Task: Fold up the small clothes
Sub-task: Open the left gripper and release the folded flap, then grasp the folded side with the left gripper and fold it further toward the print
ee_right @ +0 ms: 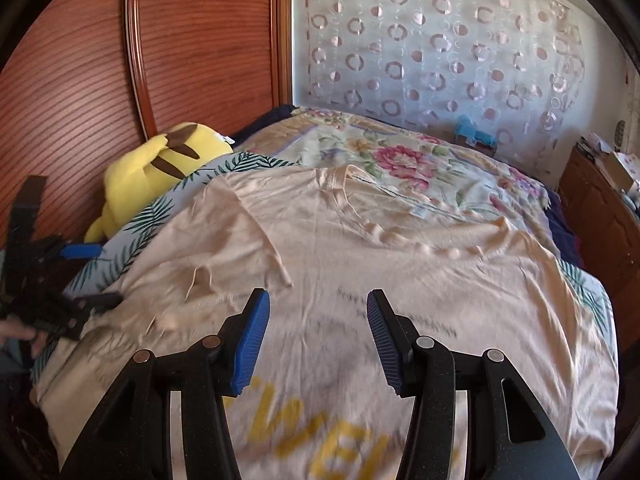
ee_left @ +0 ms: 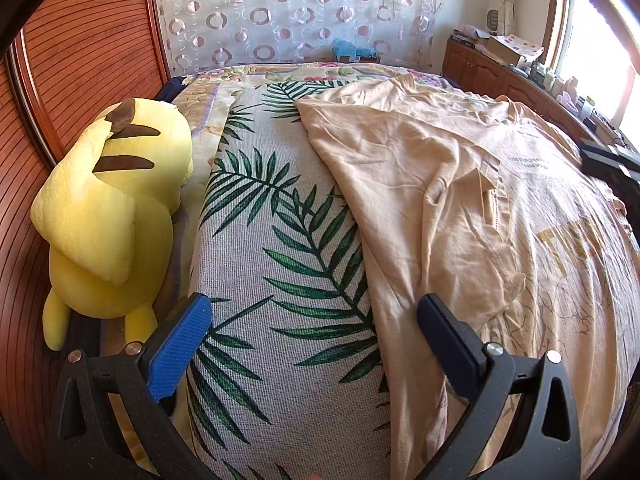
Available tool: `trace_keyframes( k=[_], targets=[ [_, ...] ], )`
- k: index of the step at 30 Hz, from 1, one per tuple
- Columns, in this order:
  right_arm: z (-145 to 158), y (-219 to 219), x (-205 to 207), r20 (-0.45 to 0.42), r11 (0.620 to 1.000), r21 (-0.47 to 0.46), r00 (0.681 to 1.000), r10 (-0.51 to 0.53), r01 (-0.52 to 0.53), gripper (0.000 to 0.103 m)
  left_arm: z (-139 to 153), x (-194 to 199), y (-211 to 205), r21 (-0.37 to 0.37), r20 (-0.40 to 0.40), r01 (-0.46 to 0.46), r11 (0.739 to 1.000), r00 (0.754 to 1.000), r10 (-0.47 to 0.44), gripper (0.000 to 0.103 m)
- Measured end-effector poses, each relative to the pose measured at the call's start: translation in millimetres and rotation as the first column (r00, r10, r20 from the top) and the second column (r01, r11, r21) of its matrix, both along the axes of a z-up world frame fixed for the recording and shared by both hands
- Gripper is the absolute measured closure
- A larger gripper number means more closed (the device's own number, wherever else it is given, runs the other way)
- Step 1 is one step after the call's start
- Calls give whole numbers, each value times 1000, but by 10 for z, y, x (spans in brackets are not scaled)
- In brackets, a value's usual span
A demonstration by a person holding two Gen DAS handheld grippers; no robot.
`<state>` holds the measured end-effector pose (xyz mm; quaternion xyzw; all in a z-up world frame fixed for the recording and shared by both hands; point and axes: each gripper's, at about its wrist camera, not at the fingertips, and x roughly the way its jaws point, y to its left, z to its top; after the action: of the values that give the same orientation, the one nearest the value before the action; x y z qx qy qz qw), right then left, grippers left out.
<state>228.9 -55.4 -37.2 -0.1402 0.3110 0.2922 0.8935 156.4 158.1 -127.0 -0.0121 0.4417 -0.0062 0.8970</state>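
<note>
Blue ribbed pads are seen on the left gripper (ee_left: 312, 340) in the left wrist view, where its jaws are spread wide with nothing clamped between them. The left pad is set over the edge of the palm-leaf cover (ee_left: 280, 280); the right pad is seen against the near edge of the peach T-shirt (ee_left: 460, 200), though contact cannot be told. The gripper is angled steeply down at the bed. The T-shirt is spread across the right half of the frame, one sleeve folded inward onto the body. A yellow plush toy (ee_left: 112, 216) is propped against the wooden headboard (ee_left: 80, 60) at the left. The other gripper's black frame is glimpsed at the right edge.

In the right wrist view, the right gripper (ee_right: 318, 336) is held partly open above the T-shirt (ee_right: 400, 248), nothing gripped and no fabric between the pads. The printed lettering below it is blurred. The shirt fills the frame's middle and lower part, lying over the leaf cover and a floral quilt (ee_right: 400, 152). The left gripper (ee_right: 60, 300) is seen at the left edge, a hand (ee_right: 20, 336) behind it.
</note>
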Motion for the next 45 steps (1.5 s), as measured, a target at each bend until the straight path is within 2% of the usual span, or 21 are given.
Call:
trace_keyframes(
  k=[7, 10, 12, 14, 16, 19, 21, 24, 25, 27, 29, 35, 40, 43, 45],
  targets=[
    [-160, -894, -526, 34, 998, -21, 998, -59, 60, 50, 292, -182, -88, -3, 104, -15, 1000, 994, 15, 0],
    [-224, -1275, -672, 36, 993, -18, 993, -114, 115, 50, 440, -247, -257, -54, 150, 55, 997, 988, -46, 0],
    [-272, -1510, -758, 48, 987, -28, 987, -154, 156, 50, 474, -251, -402, -62, 158, 91, 994, 984, -80, 4],
    [-332, -1674, -851, 43, 983, -38, 983, -178, 180, 45, 462, -224, -575, -52, 148, 127, 991, 982, -118, 5],
    [-395, -1809, -904, 23, 980, -36, 980, -196, 197, 33, 411, -184, -715, -43, 133, 154, 987, 980, -147, 11],
    [-514, -1951, -968, -12, 975, -47, 976, -216, 215, 32, 303, -90, -849, -52, 82, 190, 980, 979, -185, 32],
    [-596, -1980, -978, -23, 974, -63, 975, -219, 217, 32, 217, -46, -928, -49, 41, 200, 979, 979, -198, 52],
    [-624, -1959, -967, -41, 973, -75, 975, -219, 216, 32, 139, -12, -979, -11, 10, 188, 982, 982, -188, 71],
    [-587, -1955, -990, -33, 974, -71, 976, -217, 214, 32, 141, -19, -987, 6, 16, 186, 983, 983, -186, 73],
    [-605, -1968, -977, -18, 972, -63, 973, -229, 227, 32, 149, -8, -959, 12, 9, 182, 983, 983, -182, 88],
    [-598, -1974, -1009, -14, 968, -75, 971, -239, 238, 32, 191, -46, -934, 15, 17, 180, 984, 983, -181, 94],
    [-569, -1765, -966, 62, 958, -124, 965, -254, 260, 32, 285, -239, -933, 18, 31, 190, 982, 981, -191, 95],
    [-569, -1794, -963, 54, 954, -98, 959, -279, 283, 32, 266, -302, -990, 39, 20, 175, 984, 984, -176, 95],
    [-566, -1822, -905, 30, 956, -77, 959, -280, 282, 32, 288, -308, -1004, 6, 36, 178, 984, 983, -179, 83],
    [-567, -1830, -889, 24, 956, -76, 959, -281, 282, 32, 314, -321, -1053, -4, 49, 184, 983, 982, -184, 66]
  ],
)
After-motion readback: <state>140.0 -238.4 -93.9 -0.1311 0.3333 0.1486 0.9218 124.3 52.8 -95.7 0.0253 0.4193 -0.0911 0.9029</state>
